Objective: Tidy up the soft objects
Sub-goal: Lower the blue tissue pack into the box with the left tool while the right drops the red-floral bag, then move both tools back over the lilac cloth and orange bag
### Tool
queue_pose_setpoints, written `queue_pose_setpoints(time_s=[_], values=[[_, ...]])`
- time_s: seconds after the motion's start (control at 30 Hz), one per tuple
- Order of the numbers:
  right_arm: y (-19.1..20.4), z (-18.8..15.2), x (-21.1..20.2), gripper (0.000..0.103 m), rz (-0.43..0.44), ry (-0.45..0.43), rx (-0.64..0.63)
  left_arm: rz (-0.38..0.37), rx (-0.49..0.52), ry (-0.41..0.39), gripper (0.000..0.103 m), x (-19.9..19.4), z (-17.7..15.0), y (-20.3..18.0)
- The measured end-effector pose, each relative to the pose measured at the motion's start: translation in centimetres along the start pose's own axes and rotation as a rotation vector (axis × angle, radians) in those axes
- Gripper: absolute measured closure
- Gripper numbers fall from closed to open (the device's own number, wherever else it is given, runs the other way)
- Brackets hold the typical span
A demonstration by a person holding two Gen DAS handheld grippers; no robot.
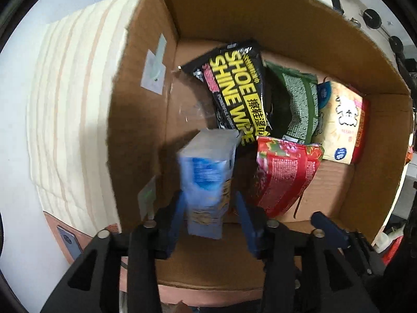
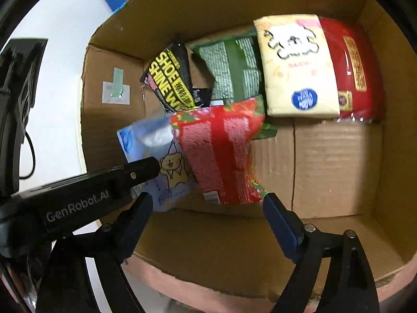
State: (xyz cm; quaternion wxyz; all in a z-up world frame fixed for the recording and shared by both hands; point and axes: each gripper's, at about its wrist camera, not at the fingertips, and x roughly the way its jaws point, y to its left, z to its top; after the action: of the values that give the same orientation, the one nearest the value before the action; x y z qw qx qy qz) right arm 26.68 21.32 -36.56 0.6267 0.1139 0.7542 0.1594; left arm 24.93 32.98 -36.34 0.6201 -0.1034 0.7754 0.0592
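A cardboard box (image 1: 299,20) holds several soft packs. My left gripper (image 1: 208,203) is shut on a blue-and-white tissue pack (image 1: 208,172) and holds it inside the box at its left side; the pack also shows in the right wrist view (image 2: 153,140). Beside it a red printed pack (image 1: 284,172) leans, also in the right wrist view (image 2: 221,151). My right gripper (image 2: 208,203) is open and empty just in front of the red pack. A black shoe shine wipe pack (image 1: 234,86), a green pack (image 1: 299,104) and a cream tissue pack (image 1: 341,122) lie at the back.
A cream striped cushion (image 1: 70,99) lies left of the box. A dark red pack (image 2: 357,65) sits under the cream tissue pack (image 2: 297,65). Bare box floor (image 2: 333,167) lies at the right. The left gripper's black body (image 2: 78,198) crosses the lower left.
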Motion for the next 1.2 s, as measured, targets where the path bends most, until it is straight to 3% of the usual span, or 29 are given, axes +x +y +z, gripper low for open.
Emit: queue_pose_setpoints(time_s=[0.13,0.23,0.33,0.5,0.6,0.73,0.83,0.97,1.07,1.2], values=[[0.8,0.0,-0.9,0.014,-0.072,-0.024,-0.034,0.014,0.016,-0.055,0.034,-1.6,-0.9,-0.3],[1.1,-0.1,-1.8,0.001,-0.099,-0.045,-0.055,0.018,0.011,-0.102,0.018,-3.2,-1.5,-0.9],[1.3,-1.0,-3.0,0.0,-0.148,-0.063,-0.085,0.043,-0.003,-0.158,0.004,-4.4,-2.9,-0.9],[-0.1,-2.8,-5.7,0.0,-0.209,-0.103,-0.124,0.05,-0.021,-0.247,0.004,-6.3,-5.3,-0.9],[-1.0,-4.3,-7.6,0.0,-0.203,-0.124,-0.139,0.026,-0.026,-0.291,0.004,-7.3,-7.2,-1.4],[-2.6,-5.7,-10.3,0.0,-0.173,-0.17,-0.152,0.028,-0.015,-0.413,0.004,-10.6,-9.5,-3.9],[-4.5,-6.6,-13.4,0.0,-0.156,-0.231,-0.148,0.02,0.04,-0.514,0.004,-13.3,-10.8,-7.7],[-8.3,-7.4,-17.9,0.0,-0.147,-0.299,-0.113,0.006,0.151,-0.581,0.004,-15.3,-10.9,-13.6],[-12.5,-7.7,-21.1,0.0,-0.15,-0.338,-0.051,-0.023,0.244,-0.587,0.004,-15.9,-10.1,-19.0],[-19.9,-7.0,-24.4,0.0,-0.151,-0.37,0.073,0.011,0.357,-0.575,0.004,-14.9,-8.3,-26.4]])
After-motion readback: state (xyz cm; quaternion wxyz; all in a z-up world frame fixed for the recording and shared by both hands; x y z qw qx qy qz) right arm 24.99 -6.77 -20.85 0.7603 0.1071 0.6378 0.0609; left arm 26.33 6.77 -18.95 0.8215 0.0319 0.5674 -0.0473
